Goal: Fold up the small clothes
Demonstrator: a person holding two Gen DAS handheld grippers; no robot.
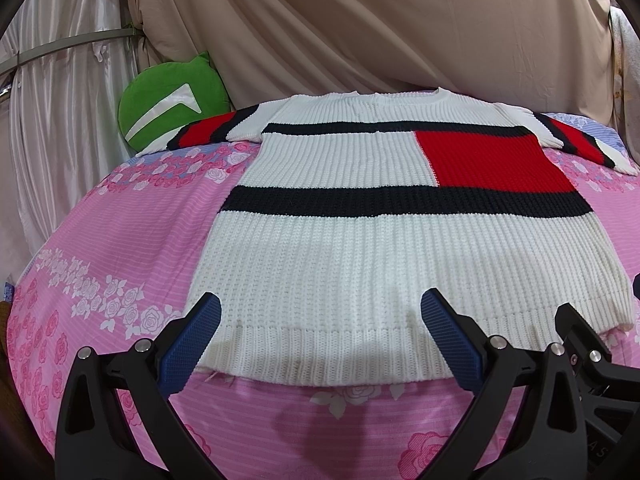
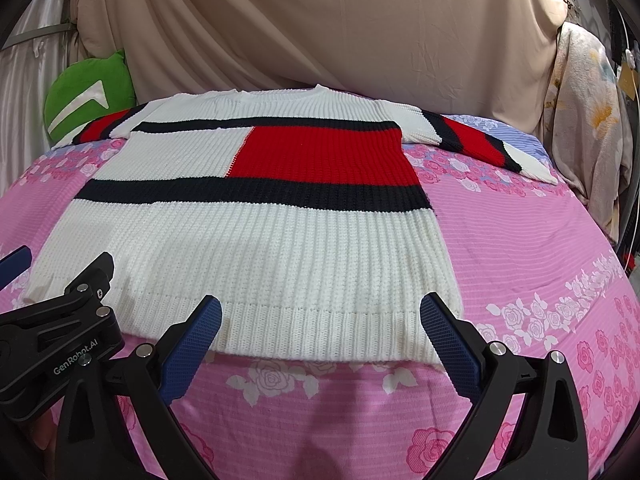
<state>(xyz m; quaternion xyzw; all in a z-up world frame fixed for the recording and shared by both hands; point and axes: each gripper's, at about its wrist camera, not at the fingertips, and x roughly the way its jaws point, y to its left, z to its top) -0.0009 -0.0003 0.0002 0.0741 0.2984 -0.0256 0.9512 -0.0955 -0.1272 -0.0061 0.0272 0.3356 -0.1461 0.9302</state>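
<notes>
"GenRobot.AI" on the left claw [image 2: 24, 258] body (white lettering)

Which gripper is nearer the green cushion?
Left. The left gripper sits over the sweater's hem on the green cushion's side; the right gripper sits further along the hem, away from it.

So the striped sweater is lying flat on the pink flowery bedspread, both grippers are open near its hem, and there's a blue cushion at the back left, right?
Nearly. The cushion at the back left is green, not blue, as the left wrist view shows. The rest holds: the sweater lies flat on the pink bedspread, and the left gripper and right gripper are open near its hem.
</notes>
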